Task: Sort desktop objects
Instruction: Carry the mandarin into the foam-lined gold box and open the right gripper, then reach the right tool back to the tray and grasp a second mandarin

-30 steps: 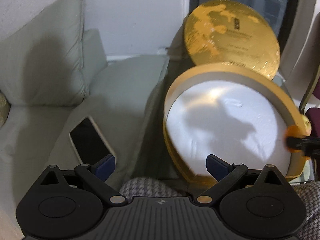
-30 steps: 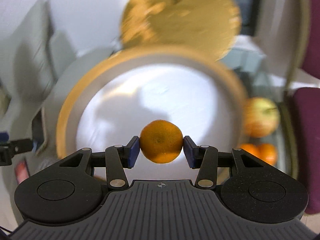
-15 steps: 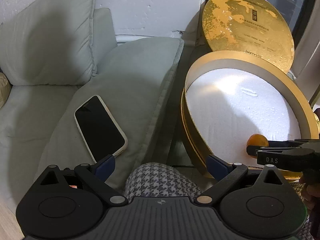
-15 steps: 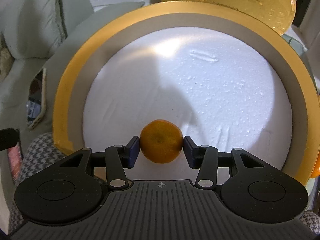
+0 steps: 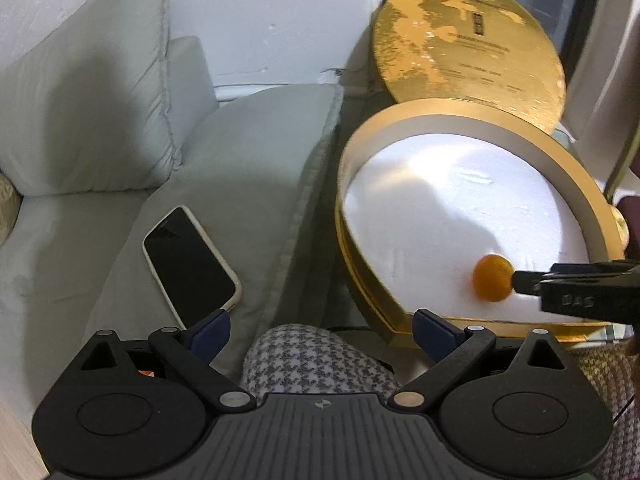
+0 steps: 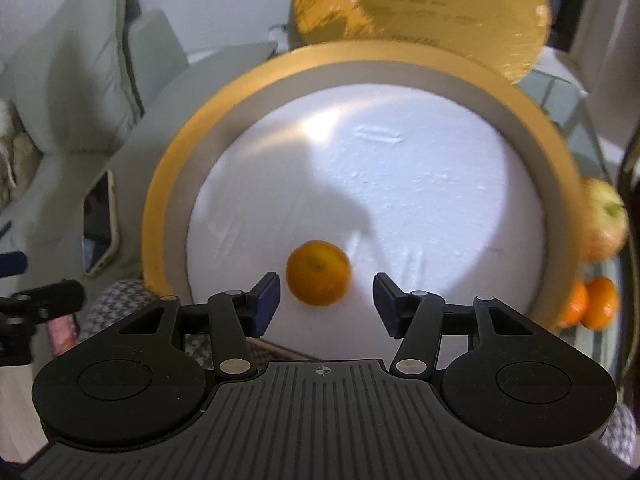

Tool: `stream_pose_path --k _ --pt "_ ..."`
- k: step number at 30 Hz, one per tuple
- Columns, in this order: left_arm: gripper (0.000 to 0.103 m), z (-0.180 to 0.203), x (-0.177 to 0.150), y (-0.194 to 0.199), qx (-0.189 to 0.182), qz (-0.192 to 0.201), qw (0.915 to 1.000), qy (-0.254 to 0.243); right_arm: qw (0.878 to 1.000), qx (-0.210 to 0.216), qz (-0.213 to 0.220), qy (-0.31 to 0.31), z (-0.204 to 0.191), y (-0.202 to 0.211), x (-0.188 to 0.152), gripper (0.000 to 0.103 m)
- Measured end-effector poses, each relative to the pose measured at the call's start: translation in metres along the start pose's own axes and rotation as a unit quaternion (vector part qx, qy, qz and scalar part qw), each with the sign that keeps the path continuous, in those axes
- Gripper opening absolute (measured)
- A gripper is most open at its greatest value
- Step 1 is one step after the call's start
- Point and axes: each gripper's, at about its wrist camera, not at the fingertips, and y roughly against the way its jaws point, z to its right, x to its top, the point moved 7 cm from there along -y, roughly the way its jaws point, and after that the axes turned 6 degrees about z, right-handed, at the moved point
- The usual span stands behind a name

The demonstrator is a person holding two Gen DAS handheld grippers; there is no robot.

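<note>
A small orange (image 6: pixel 318 272) lies on the white foam floor of a round gold box (image 6: pixel 168 184), near its front edge. My right gripper (image 6: pixel 326 300) is open, its blue pads apart on either side of the orange and clear of it. From the left wrist view the orange (image 5: pixel 492 278) sits just off the tip of the right gripper (image 5: pixel 520 280), inside the gold box (image 5: pixel 460 110). My left gripper (image 5: pixel 322 328) is open and empty above a houndstooth-clad knee (image 5: pixel 316 360).
The box's gold lid (image 5: pixel 468 40) leans upright behind it. A phone (image 5: pixel 190 264) lies on the grey sofa cushion (image 5: pixel 248 152) to the left. An apple (image 6: pixel 602 224) and two more oranges (image 6: pixel 590 306) rest right of the box on a glass table.
My right gripper opened and let go of the orange, which now rests on the foam in the box. The gripper drew back slightly. My left gripper stayed open.
</note>
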Motion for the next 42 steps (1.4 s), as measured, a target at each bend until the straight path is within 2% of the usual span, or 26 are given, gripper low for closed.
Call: stream_pose_path --k 6,15,21,32,42 --pt "0.099 0.032 -0.003 0.013 -0.018 0.005 0.9989 -0.044 0.999 -0.007 0.035 -0.031 0.02 0.054 -0.017 0.064" --pt "0.102 0.088 -0.011 0.026 -0.047 0.003 0.9907 -0.128 0.996 -0.027 0.028 -0.084 0.046 0.092 -0.07 0.067" --pt "0.102 0.113 -0.014 0.033 -0.053 0.007 0.983 -0.176 0.992 -0.026 0.043 -0.114 0.063 0.099 -0.074 0.067" --pt "0.102 0.122 -0.018 0.033 -0.048 0.004 0.98 -0.193 0.99 -0.029 0.044 -0.134 0.075 0.096 -0.08 0.069" --pt "0.102 0.135 -0.024 0.027 -0.055 -0.009 0.9736 -0.221 0.986 -0.033 0.036 -0.156 0.091 0.089 -0.088 0.069"
